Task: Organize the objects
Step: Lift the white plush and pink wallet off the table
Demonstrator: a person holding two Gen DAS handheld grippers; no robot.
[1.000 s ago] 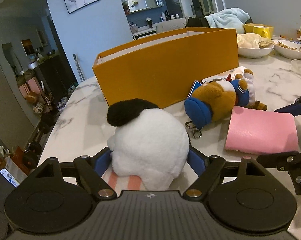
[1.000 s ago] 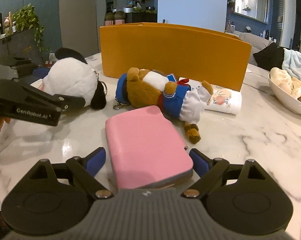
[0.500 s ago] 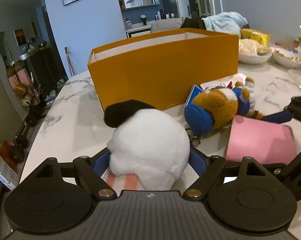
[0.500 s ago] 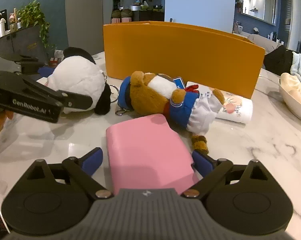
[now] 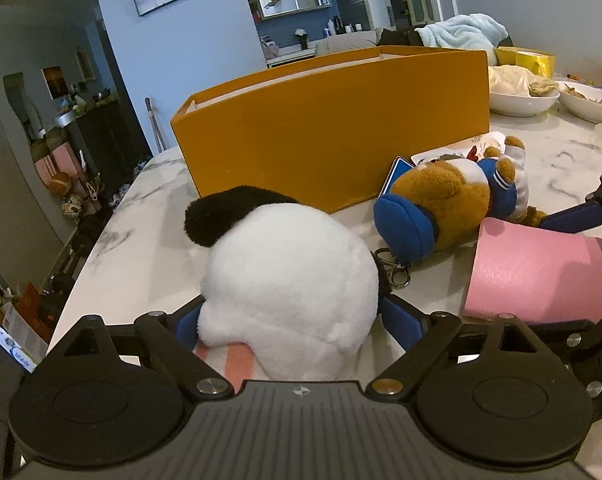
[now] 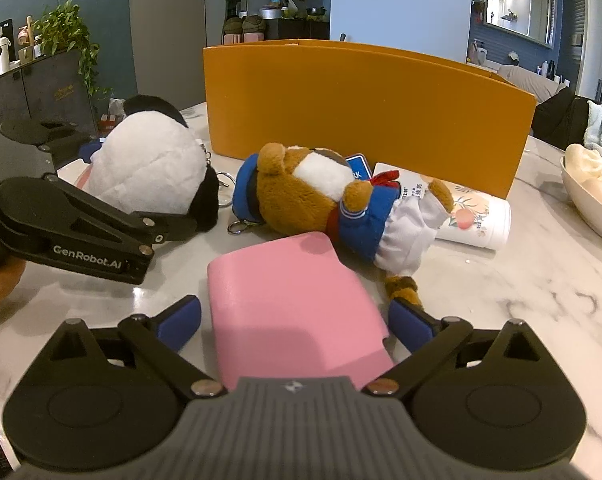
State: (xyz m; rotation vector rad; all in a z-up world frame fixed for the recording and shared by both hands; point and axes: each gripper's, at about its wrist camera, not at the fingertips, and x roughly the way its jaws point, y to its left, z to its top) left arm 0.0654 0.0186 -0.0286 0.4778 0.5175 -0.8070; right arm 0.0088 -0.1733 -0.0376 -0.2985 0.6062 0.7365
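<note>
Left side: the left gripper straddles the white plush with a black ear, which lies on the marble table. Its jaws have just been opening and now stand wide; the plush sits between the blue pads, but whether the pads press on it cannot be told, as the fur hides the contact. A pink-striped part of the toy shows beneath it.

Centre: the orange box stands open-topped behind the objects and is the likely destination. The brown bear plush in blue sailor clothes lies on its side before it, partly on a white printed pack.

Right side: the right gripper straddles the pink case, which lies flat on the table. Its jaws have also just been opening, and a gap shows on each side of the case, so it is not gripped.

Recommendation: close each gripper squarely on its object's middle before lifting, then clear the box wall on the way in. The plush will compress, so a deep bite is advisable.

Writing: "GenRobot.AI" is legible on the left gripper's side in the right wrist view. A blue tag on the bear shows letters ending "RK". The print on the white pack is too small to read.
</note>
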